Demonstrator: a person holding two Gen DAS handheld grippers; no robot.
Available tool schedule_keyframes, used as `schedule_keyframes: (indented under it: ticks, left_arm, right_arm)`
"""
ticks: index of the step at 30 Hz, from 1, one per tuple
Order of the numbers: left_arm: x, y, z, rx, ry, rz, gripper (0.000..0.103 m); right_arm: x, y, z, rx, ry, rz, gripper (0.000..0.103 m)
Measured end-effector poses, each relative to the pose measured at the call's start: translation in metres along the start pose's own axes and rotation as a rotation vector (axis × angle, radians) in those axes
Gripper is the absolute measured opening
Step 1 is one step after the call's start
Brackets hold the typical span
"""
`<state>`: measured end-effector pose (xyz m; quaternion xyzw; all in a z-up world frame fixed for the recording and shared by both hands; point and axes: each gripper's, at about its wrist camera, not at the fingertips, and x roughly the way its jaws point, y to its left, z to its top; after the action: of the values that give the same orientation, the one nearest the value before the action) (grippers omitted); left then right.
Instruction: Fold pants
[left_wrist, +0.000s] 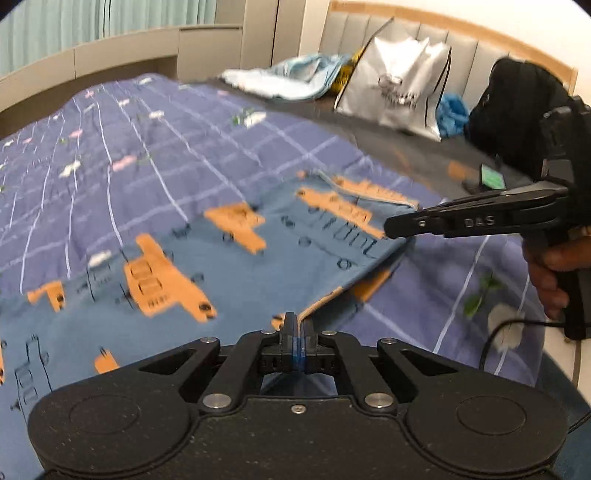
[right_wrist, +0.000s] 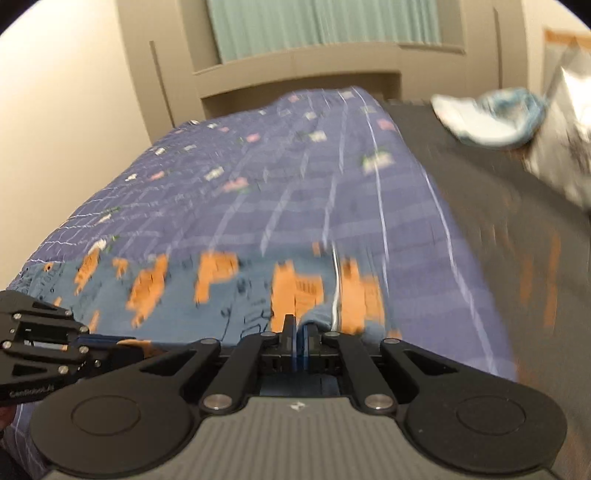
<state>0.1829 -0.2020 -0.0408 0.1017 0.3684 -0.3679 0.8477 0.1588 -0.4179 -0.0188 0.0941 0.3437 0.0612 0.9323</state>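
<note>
The pants (left_wrist: 207, 254) are soft blue cloth printed with orange blocky vehicle shapes and thin dark line drawings. They lie spread on the bed's quilt (left_wrist: 122, 147), a purple padded cover crossed by pale grid lines and dotted with small flower motifs.

The left tool (left_wrist: 297, 325), matte black with silver rivets and blue pads, has its two fingers pressed together on an edge of the pants; a fold of the cloth rises from the quilt straight into the tips. The right tool (right_wrist: 297, 326) of the same build is likewise pinched closed on the pants, with the fabric bunched just ahead of its tips. In the left wrist view the right tool (left_wrist: 402, 223) reaches in from the side and meets the far corner of the pants, which lifts off the quilt there.

Beyond the quilt, toward the padded headboard (left_wrist: 461, 48), bare dark mattress surface holds a glossy white bag (left_wrist: 399, 85), a crumpled light-blue cloth (left_wrist: 291, 74), a black backpack (left_wrist: 517, 110) and a phone (left_wrist: 493, 181) with a lit screen. The right wrist view is motion-blurred.
</note>
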Motion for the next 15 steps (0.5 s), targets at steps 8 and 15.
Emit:
schedule_keyframes:
  ticks: [8, 15]
  left_arm:
    - [0.001, 0.014, 0.02, -0.076, 0.012, -0.055, 0.027]
    - [0.028, 0.021, 0.08, -0.116, -0.058, -0.107, 0.062]
  right_arm:
    - [-0.02, -0.036, -0.025, 0.141, -0.089, 0.035, 0.038]
    - [-0.018, -0.055, -0.026, 0.236, -0.144, 0.013, 0.047]
